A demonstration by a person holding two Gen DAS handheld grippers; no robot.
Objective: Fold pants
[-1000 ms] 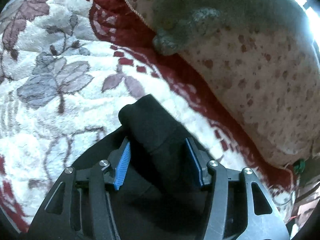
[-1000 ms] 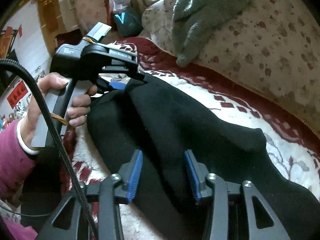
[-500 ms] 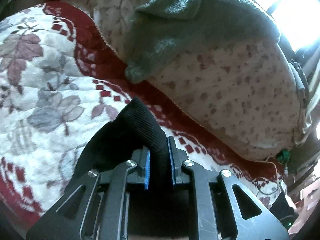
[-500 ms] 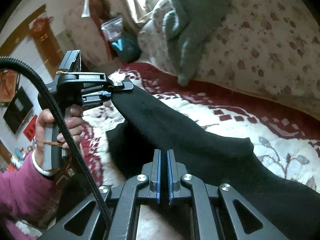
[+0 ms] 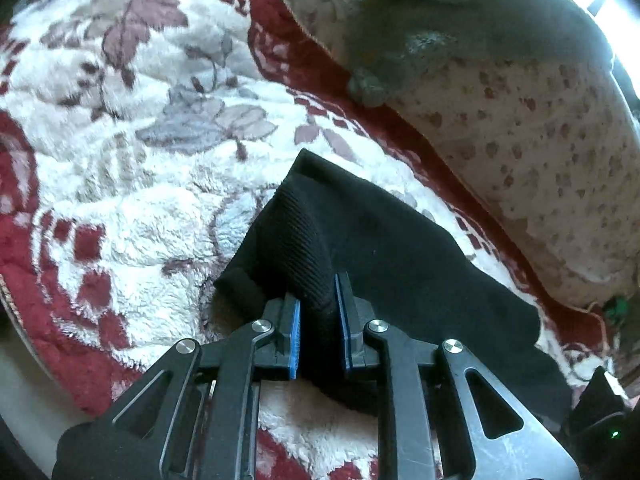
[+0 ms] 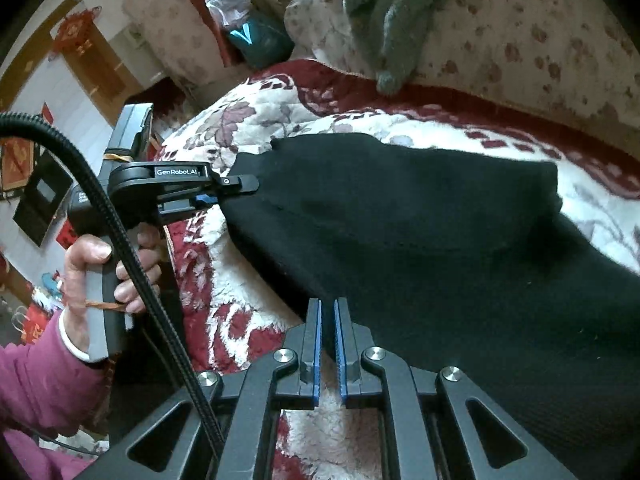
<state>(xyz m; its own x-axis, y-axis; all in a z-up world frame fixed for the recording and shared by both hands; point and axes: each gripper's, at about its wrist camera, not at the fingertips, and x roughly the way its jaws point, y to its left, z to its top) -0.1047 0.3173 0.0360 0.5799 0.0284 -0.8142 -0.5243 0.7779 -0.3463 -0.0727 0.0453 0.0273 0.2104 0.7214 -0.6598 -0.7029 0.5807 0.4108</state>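
Note:
Black pants [image 6: 420, 232] lie stretched across a white and red fleece blanket [image 5: 132, 216]. My left gripper [image 5: 318, 296] is shut on a ribbed end of the pants [image 5: 360, 236], bunched between its blue pads and lifted a little off the blanket. In the right wrist view, a hand in a pink sleeve holds that left gripper [image 6: 240, 184] at the pants' left corner. My right gripper [image 6: 328, 308] is shut on the pants' near edge, its blue pads almost together. The fabric runs taut between the two grips.
A spotted cream quilt [image 5: 540, 148] rises behind the blanket, with a grey fluffy cloth [image 5: 432, 28] draped on it. A black ribbed cable [image 6: 132, 264] crosses the left of the right wrist view. Bags [image 6: 256, 36] and room furniture stand beyond the bed's far end.
Both grippers stood open around the black fabric and have since shut on it. The left gripper has drawn its corner away from the right one, pulling the pants out flatter.

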